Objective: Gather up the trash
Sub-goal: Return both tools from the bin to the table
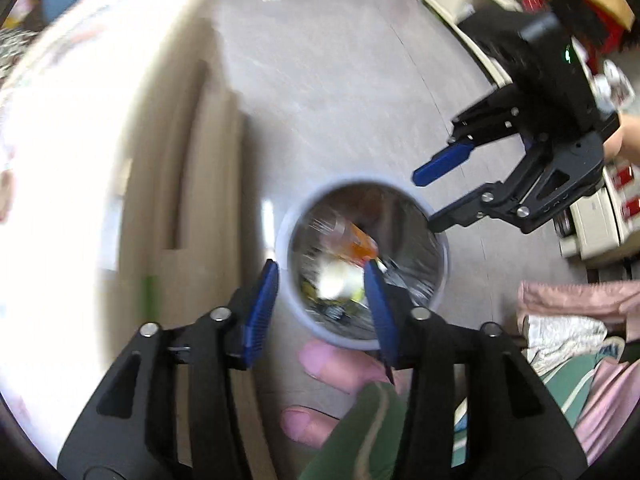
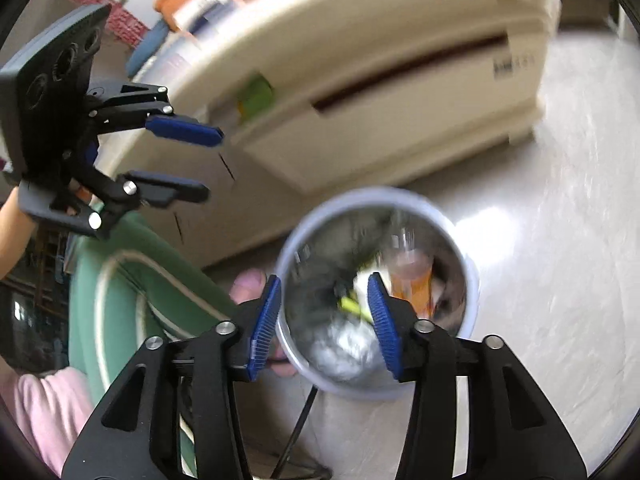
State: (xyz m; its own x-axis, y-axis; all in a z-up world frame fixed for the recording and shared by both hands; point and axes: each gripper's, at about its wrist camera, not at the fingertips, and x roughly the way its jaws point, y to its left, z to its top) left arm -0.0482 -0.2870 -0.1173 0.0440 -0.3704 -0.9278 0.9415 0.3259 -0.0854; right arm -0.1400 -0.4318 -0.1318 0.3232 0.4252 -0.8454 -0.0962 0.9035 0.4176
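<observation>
Holding blurred trash, the round bin (image 1: 286,236) has a shiny interior.

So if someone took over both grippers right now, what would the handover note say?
Left gripper: open, nothing in it, over the near rim of the trash can.
Right gripper: open, nothing in it, also above the can.
In the can: an orange bottle, white crumpled paper and other blurred scraps.
Done: that trash is in the can.
Left: these blurred views show no loose trash on the floor; look around for more before stopping.
</observation>
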